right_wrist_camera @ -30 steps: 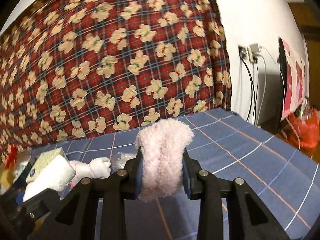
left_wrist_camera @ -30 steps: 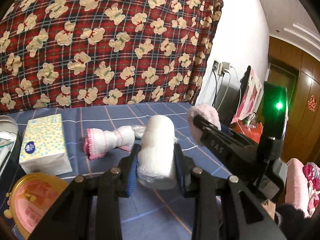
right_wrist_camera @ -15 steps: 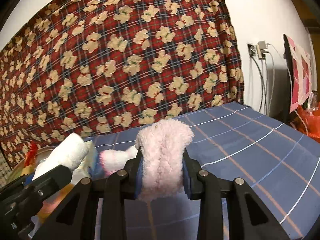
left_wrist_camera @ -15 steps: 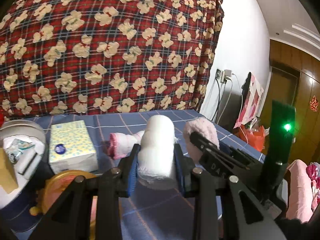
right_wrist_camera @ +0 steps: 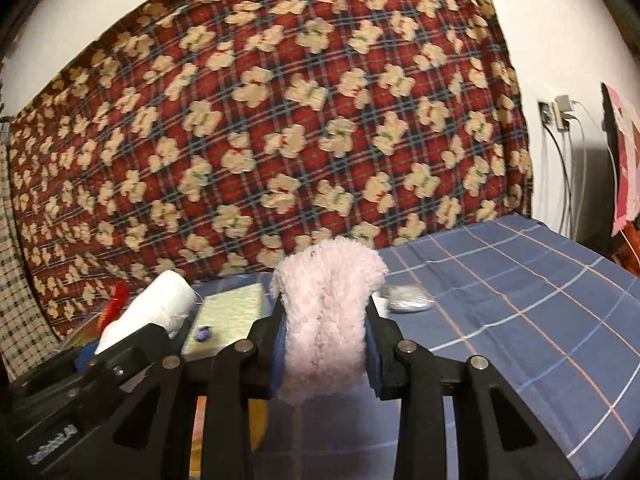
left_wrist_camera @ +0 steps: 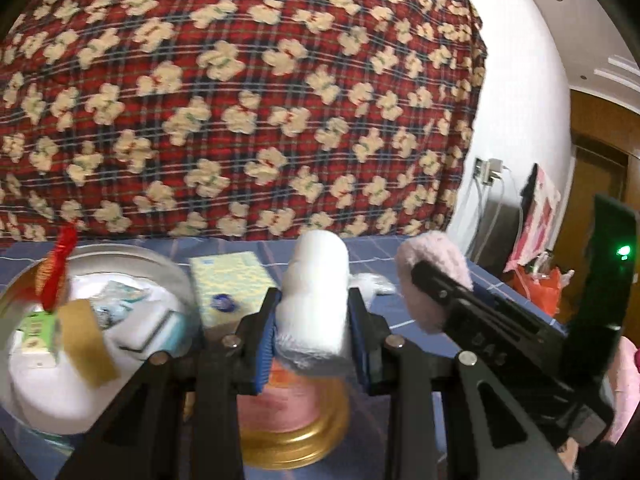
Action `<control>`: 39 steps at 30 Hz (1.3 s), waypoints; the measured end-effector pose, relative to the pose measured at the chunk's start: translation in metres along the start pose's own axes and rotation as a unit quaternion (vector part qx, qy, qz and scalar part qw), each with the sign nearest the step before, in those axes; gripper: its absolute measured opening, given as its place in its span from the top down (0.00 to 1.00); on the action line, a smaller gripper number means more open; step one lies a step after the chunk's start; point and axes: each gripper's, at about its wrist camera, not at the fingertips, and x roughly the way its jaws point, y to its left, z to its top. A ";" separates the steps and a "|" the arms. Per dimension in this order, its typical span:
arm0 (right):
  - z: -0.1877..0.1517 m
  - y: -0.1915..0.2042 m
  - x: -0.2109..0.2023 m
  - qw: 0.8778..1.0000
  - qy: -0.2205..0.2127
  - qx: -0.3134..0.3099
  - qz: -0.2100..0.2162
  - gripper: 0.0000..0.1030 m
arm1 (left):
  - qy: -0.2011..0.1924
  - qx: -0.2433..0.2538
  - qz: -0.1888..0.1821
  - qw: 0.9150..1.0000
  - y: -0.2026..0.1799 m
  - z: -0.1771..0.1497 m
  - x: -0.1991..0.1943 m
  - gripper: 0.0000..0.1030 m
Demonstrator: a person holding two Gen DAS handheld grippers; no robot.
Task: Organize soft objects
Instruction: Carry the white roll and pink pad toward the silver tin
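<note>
Both soft pieces are up off the blue checked bedspread [right_wrist_camera: 520, 280] right now: the left gripper [left_wrist_camera: 312, 334] has its fingers pinched narrow around the middle of the white rolled cloth [left_wrist_camera: 316, 288], above the gold-rimmed tin [left_wrist_camera: 292, 432]. The right gripper [right_wrist_camera: 325, 348] squeezes the fluffy pink cloth [right_wrist_camera: 326, 320] mid-fold. Both look light, squashy and non-fragile; mid-body grips suit them, though loose ends may sag or unroll.

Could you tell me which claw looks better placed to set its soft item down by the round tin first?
Probably the left claw: its white towel roll already hangs nearest the round tin, while the right claw with the pink fluffy cloth sits farther off.
</note>
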 end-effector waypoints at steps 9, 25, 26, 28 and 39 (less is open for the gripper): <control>-0.003 0.052 -0.003 0.999 -0.001 -0.018 0.048 0.66 | -0.006 -0.019 0.052 0.998 0.048 -0.001 -0.017 0.70; -0.013 0.137 0.003 0.991 0.008 -0.057 0.121 0.66 | -0.004 -0.045 0.148 0.988 0.122 -0.003 -0.039 0.70; -0.014 0.142 0.004 0.991 0.009 -0.059 0.124 0.66 | -0.005 -0.047 0.152 0.987 0.126 -0.003 -0.040 0.70; -0.015 0.151 0.005 0.990 0.011 -0.064 0.129 0.66 | -0.006 -0.052 0.161 0.985 0.134 -0.004 -0.043 0.70; -0.020 0.191 0.015 0.985 0.016 -0.077 0.157 0.66 | 0.000 -0.061 0.201 0.978 0.170 -0.004 -0.048 0.70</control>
